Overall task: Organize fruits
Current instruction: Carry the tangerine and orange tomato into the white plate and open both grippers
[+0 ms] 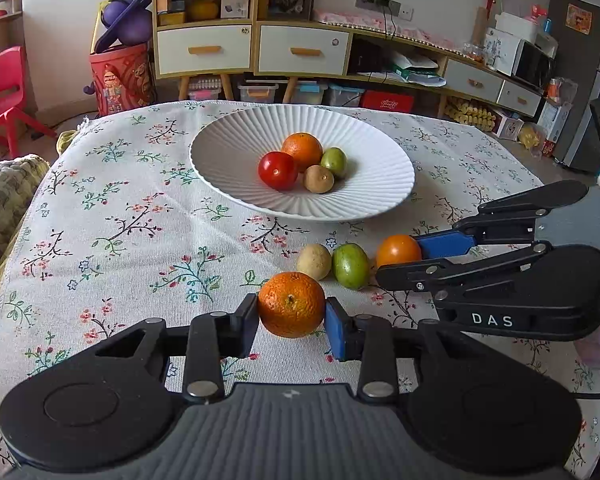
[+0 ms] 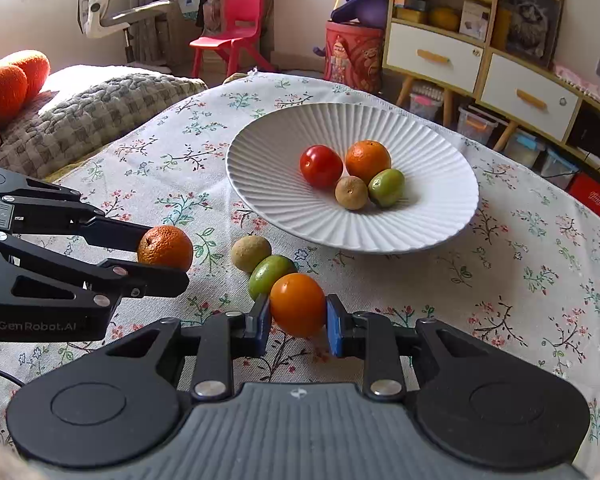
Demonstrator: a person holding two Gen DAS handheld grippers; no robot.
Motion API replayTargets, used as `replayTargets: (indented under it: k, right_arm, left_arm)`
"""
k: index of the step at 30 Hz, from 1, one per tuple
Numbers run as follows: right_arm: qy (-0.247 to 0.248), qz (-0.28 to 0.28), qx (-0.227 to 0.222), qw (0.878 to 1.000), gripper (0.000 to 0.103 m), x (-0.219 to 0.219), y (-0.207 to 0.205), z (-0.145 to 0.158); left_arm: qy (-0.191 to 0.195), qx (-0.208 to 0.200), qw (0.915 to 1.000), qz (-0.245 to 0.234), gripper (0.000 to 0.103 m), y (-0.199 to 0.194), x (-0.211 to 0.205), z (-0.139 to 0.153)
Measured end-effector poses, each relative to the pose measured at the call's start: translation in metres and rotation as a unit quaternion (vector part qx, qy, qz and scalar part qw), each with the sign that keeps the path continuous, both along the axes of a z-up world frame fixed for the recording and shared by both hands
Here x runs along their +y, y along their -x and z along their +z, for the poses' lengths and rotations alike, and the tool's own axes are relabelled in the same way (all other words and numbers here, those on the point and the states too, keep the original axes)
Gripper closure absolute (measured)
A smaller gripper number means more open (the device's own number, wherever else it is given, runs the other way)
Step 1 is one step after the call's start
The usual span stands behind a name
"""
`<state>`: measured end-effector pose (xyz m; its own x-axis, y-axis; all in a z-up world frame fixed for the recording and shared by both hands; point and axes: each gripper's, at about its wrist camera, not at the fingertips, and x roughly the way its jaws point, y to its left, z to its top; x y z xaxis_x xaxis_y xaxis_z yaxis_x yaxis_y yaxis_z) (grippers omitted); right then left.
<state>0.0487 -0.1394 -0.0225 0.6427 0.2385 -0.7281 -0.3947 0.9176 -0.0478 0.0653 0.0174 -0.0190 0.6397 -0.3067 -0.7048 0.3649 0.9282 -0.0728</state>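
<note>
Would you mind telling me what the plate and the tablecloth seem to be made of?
The plate looks like glazed white ceramic: crisp radial ridges with a soft sheen, though melamine cannot be ruled out. The tablecloth looks like woven cotton or linen, matte, with a printed floral pattern and a stitched hem along its far edge.

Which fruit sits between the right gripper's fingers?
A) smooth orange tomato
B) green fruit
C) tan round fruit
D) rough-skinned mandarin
A: in the right wrist view the right gripper has its pads on either side of the smooth orange tomato; the rough mandarin is in the left gripper.
</note>
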Motion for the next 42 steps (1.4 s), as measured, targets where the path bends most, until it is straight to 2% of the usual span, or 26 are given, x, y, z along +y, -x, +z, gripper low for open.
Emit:
replayTargets:
  k: [12, 21, 29, 42]
  right_arm:
    - [-0.036, -0.005, -0.026, 0.999, 0.077, -0.007, 0.005, 0.029]
    - [-0.060, -0.043, -0.057, 0.996, 0.077, -0.022, -0.020, 0.039]
    - [-0.055, -0.068, -0.046, 0.995, 0.077, -0.026, -0.056, 0.025]
    - [-0.047, -0.076, -0.022, 0.996, 0.077, -0.033, -0.070, 0.008]
  left_arm:
    - [0.016, -0.023, 0.9996, 0.010, 0.082, -0.005, 0.000, 0.022]
    - [0.031, -0.047, 0.9981, 0.025, 0.082, -0.031, -0.012, 0.036]
    - [0.031, -0.035, 0.9986, 0.026, 0.083, -0.063, -0.032, 0.022]
    - [0.019, -0.020, 0.9988, 0.041, 0.082, -0.083, -0.034, 0.007]
